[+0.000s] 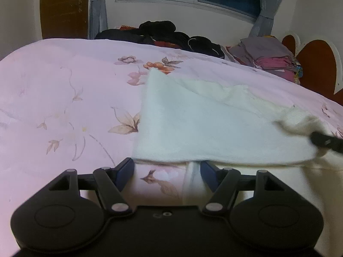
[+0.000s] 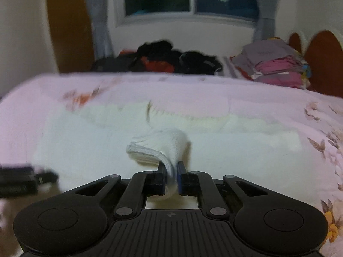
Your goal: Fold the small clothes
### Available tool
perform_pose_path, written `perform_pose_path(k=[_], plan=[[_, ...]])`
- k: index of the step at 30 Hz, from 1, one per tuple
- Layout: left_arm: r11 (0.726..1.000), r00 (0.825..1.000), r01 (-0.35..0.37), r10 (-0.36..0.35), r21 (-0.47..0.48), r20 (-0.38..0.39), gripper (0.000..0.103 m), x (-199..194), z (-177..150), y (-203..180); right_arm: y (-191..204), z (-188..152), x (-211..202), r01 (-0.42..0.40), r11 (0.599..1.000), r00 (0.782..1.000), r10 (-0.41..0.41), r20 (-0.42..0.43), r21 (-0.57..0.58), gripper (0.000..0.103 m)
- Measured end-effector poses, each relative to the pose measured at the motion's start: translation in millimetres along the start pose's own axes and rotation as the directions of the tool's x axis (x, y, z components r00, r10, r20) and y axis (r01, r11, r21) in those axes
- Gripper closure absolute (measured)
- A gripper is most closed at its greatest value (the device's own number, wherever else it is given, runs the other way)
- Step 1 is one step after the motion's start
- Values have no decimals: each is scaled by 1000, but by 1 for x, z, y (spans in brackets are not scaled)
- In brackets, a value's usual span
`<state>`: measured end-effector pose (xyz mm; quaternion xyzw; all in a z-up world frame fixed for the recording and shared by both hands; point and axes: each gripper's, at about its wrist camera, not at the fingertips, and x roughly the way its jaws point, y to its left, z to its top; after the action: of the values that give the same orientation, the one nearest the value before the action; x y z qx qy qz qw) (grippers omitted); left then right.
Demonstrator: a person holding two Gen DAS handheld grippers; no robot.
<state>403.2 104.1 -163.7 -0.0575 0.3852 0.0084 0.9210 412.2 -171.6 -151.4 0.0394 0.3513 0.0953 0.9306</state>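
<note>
Left tongs [image 1: 167,174] sit closest to the camera, low over the bed [image 1: 64,90]. Their two blue fingers are spread wide with nothing between them. They hang just above the near edge of the white cloth [image 1: 203,128], close to its near left corner, but they do not touch it.

That white cloth is the thing to fold. It lies flat on the pink flowered bed cover, with its left edge running away toward the orange flower print. It looks soft, fluffy and light. I think it will bend and flop easily and will not slide much on the cover. A corner or an edge looks like the best place to grab it, because the middle would just bunch up.

Further right, the right tongs [image 2: 171,178] are pressed together and pinching a bunched fold of the same cloth, near its right end. The pinched part looks like a few layers thick.

Left of the cloth there is lots of bare bed cover, so there is room to swing that way. At the far side of the bed lie a dark pile of clothes [image 1: 163,34] and a neat stack of folded clothes [image 1: 270,57], well away from the cloth.
</note>
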Motion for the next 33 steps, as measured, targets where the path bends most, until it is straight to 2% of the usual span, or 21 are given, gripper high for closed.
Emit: perform_pose_path(k=[4, 7, 9, 10, 12, 14, 17, 23, 26, 27, 30, 33], plan=[[1000, 1000, -8, 8, 24, 7, 35, 2, 2, -3, -40, 14, -13, 27, 993, 999, -29, 16, 114, 94], [999, 1000, -3, 3, 38, 16, 44, 2, 2, -7, -70, 16, -14, 30, 982, 999, -27, -19, 187, 94], [999, 1000, 12, -14, 44, 25, 62, 2, 3, -9, -85, 13, -11, 45, 974, 998, -35, -52, 221, 94], [999, 999, 22, -24, 49, 33, 67, 2, 3, -10, -94, 10, -12, 52, 968, 997, -37, -63, 245, 94], [997, 998, 34, -37, 70, 42, 86, 1, 3, -14, -105, 5, -15, 65, 959, 996, -46, -74, 275, 93], [995, 998, 34, -38, 90, 48, 89, 0, 1, -19, -112, 2, -18, 104, 952, 994, -87, -72, 289, 93], [996, 998, 37, -41, 84, 45, 90, 1, -1, -18, -125, 0, -25, 145, 938, 989, -129, -71, 315, 93], [994, 998, 50, -52, 94, 21, 89, 0, 3, -16, -128, -7, -27, 226, 947, 972, -204, -115, 229, 93], [995, 998, 66, -66, 76, 4, 82, -7, 7, -12, -125, -8, -36, 300, 932, 954, -288, -83, 206, 93], [995, 998, 67, -68, 69, 7, 75, -12, 8, -11, -124, -6, -39, 309, 930, 951, -303, -60, 199, 93], [995, 996, 83, -85, 64, 35, 75, -28, 12, -8, -119, 0, -47, 281, 940, 959, -285, -9, 193, 93], [992, 992, 108, -113, 71, 61, 72, -37, 22, -15, -109, 6, -41, 230, 960, 973, -233, -4, 162, 93]])
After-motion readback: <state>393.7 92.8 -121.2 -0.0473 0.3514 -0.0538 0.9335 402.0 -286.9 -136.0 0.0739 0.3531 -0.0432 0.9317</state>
